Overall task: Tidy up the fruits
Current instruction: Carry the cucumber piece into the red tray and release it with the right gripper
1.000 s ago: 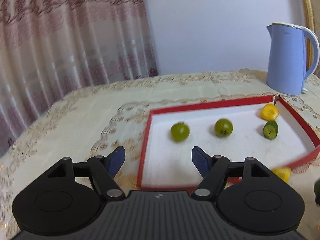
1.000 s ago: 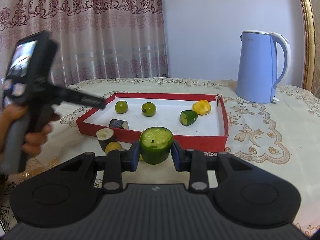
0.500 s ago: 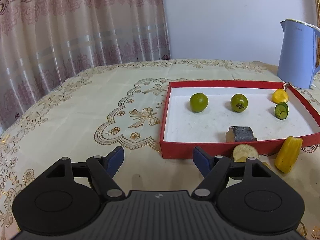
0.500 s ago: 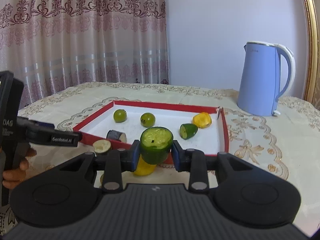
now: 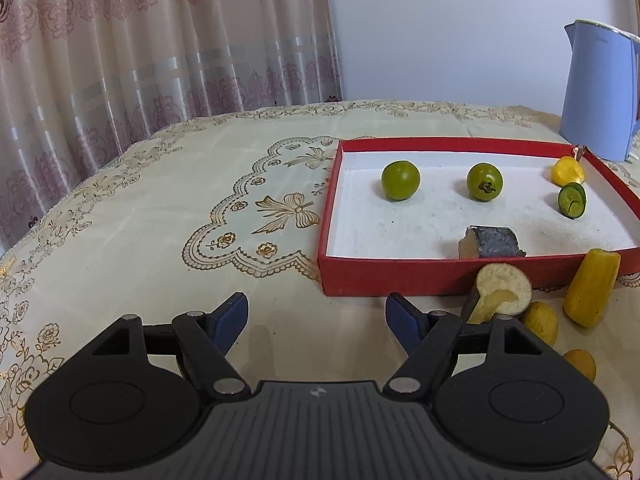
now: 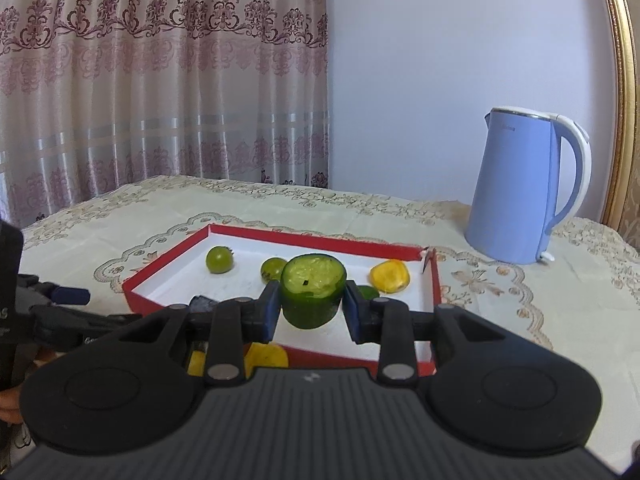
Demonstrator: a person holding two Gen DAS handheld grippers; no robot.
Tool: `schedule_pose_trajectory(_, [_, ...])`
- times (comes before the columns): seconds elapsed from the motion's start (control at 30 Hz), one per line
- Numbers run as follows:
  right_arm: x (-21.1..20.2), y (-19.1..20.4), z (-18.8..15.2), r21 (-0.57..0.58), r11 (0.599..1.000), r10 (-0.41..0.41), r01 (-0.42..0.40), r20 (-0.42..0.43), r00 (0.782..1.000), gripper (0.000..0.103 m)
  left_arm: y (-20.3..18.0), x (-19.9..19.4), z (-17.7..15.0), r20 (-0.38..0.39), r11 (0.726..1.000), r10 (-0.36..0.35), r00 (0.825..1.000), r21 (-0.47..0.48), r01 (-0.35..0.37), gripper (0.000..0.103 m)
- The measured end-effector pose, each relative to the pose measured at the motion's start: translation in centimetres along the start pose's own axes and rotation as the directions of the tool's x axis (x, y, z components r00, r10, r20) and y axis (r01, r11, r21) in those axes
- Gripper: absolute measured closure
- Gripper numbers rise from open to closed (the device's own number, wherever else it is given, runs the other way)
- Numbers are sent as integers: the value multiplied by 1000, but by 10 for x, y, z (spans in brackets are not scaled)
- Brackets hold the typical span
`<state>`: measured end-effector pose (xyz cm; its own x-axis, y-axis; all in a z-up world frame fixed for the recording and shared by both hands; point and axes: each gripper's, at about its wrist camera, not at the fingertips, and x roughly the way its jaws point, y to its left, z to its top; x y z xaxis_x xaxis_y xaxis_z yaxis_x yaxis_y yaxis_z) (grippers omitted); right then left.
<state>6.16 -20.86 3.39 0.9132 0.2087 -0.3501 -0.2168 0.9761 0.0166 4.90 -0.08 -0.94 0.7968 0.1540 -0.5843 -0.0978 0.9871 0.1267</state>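
A green cut fruit chunk (image 6: 313, 290), pale flat face up, is clamped upright between the right gripper (image 6: 312, 312) pads. Beyond it, two round green fruits (image 6: 219, 259) and a yellow piece (image 6: 390, 276) are seen lying in the red tray (image 6: 160, 272).

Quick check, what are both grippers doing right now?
Left gripper: open, nothing between its fingers.
Right gripper: shut on a green fruit chunk, cut face up.
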Motion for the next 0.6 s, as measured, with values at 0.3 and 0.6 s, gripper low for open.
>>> schedule_pose_trajectory(0.3, [17,-3,11,-1,1000,-11,11,0,1000,72,-1,4,-3,-11,1000,-4,1000,-2,4,27])
schedule_pose_trajectory(0.6, [46,-10,21,15,1000,-5,5,-29,1000,72,-3,5,-6,-5,1000,-6,1000,8,6,27])
